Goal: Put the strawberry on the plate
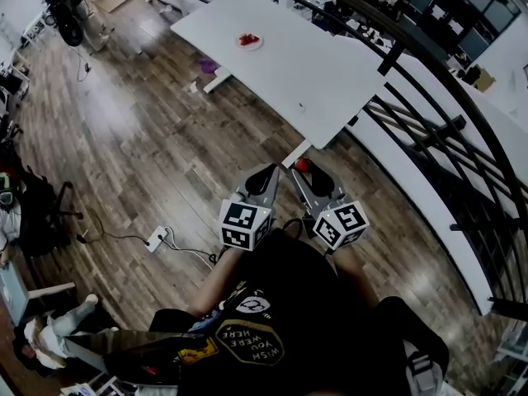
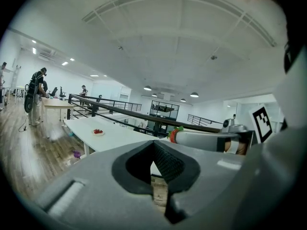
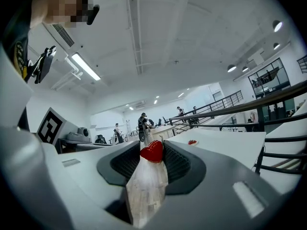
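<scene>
A red strawberry [image 3: 152,151] is pinched between the jaws of my right gripper [image 3: 152,158], which is shut on it. In the head view the strawberry [image 1: 302,165] shows at the tip of the right gripper [image 1: 300,172], held close to my body above the floor. My left gripper [image 1: 270,173] is beside it, shut with nothing between its jaws [image 2: 153,150]. A white plate [image 1: 249,41] with red strawberries on it sits near the far end of the long white table [image 1: 330,81]. The plate also shows small in the left gripper view [image 2: 98,132] and the right gripper view [image 3: 192,142].
A black railing [image 1: 429,130] runs along the table's right side. On the wooden floor lie a power strip with a cable [image 1: 155,238] and a purple object [image 1: 206,64] by the table leg. People stand at a far desk [image 2: 37,96].
</scene>
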The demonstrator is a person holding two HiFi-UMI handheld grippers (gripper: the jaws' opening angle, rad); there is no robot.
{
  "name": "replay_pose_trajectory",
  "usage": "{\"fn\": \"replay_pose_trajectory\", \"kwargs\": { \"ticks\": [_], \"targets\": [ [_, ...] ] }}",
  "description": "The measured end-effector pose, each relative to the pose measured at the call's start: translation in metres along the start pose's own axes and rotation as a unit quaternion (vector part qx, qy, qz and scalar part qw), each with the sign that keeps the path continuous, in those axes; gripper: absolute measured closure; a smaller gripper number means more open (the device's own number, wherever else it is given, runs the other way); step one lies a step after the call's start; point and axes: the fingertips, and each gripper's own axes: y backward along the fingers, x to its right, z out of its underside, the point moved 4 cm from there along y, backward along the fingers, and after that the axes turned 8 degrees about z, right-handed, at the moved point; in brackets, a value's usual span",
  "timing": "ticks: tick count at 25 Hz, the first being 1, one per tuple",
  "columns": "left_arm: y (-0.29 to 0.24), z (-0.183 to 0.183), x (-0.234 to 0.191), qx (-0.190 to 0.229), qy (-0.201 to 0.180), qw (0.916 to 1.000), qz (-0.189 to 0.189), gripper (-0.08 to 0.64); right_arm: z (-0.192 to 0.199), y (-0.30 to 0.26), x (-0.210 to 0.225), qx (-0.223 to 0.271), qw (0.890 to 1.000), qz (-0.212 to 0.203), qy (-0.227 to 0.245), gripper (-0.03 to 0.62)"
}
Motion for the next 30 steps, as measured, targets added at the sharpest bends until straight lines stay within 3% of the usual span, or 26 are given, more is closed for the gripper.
{"fn": "replay_pose_trajectory", "kwargs": {
  "ticks": [11, 16, 22, 30],
  "targets": [
    [0.001, -0.024, -0.051, 0.008, 0.006, 0.9999, 0.010, 0.555, -0.013, -0.045, -0.012, 0.002, 1.000, 0.017, 0.000, 0.437],
    [0.005, -0.017, -0.074, 0.003, 0.005, 0.9999, 0.011, 0.555, -0.002, -0.070, -0.020, -0.005, 1.000, 0.016, 0.001, 0.437],
    [0.017, -0.003, -0.095, -0.008, 0.030, 0.9994, 0.015, 0.555, 0.011, -0.083, -0.036, -0.013, 1.000, 0.024, -0.006, 0.437],
    [-0.005, -0.009, -0.112, -0.007, 0.030, 0.9994, 0.015, 0.555, 0.012, -0.106, -0.021, -0.028, 0.999, 0.019, -0.008, 0.437]
  ]
}}
